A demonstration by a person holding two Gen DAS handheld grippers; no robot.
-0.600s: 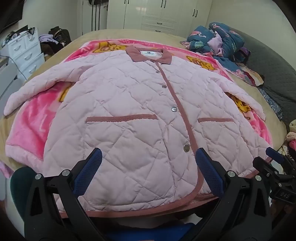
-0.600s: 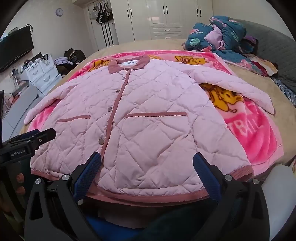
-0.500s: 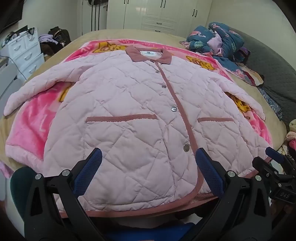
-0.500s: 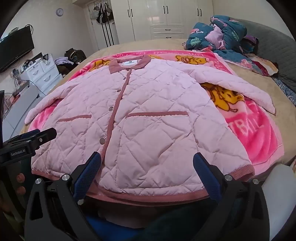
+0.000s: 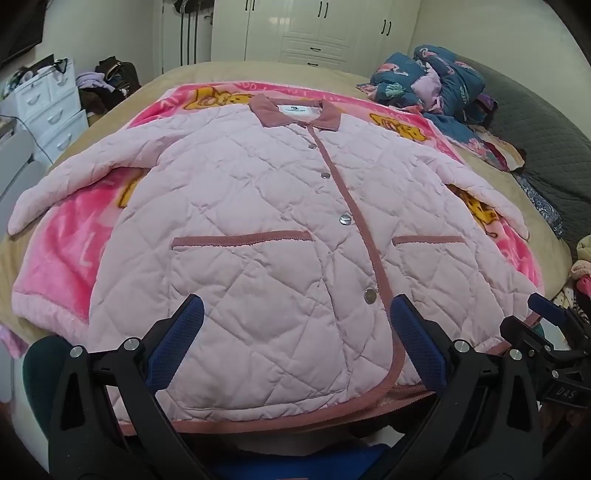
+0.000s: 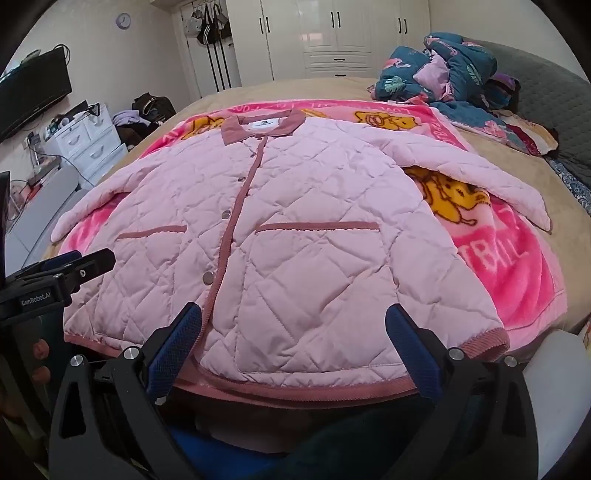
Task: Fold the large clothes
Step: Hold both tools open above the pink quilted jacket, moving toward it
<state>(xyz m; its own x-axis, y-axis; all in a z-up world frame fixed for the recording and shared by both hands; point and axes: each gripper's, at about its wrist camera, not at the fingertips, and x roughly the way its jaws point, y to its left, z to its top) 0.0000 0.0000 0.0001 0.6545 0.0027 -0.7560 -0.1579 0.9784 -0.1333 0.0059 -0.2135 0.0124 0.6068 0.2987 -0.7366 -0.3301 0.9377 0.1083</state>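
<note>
A pale pink quilted jacket (image 5: 258, 229) with dusty-rose collar, placket and hem lies flat and buttoned, front up, on a pink cartoon blanket (image 5: 62, 243), sleeves spread out to both sides. It also shows in the right wrist view (image 6: 314, 236). My left gripper (image 5: 295, 325) is open and empty, hovering above the hem left of the placket. My right gripper (image 6: 295, 325) is open and empty above the hem on the right half. Each gripper shows at the edge of the other's view: the right one (image 5: 546, 332), the left one (image 6: 62, 273).
The blanket lies on a tan bed (image 6: 369, 83). A heap of dark floral bedding (image 6: 443, 70) sits at the far right, against a grey quilted headboard (image 5: 535, 129). White drawers (image 6: 88, 136) and clutter stand left; white wardrobes (image 6: 332, 33) stand behind.
</note>
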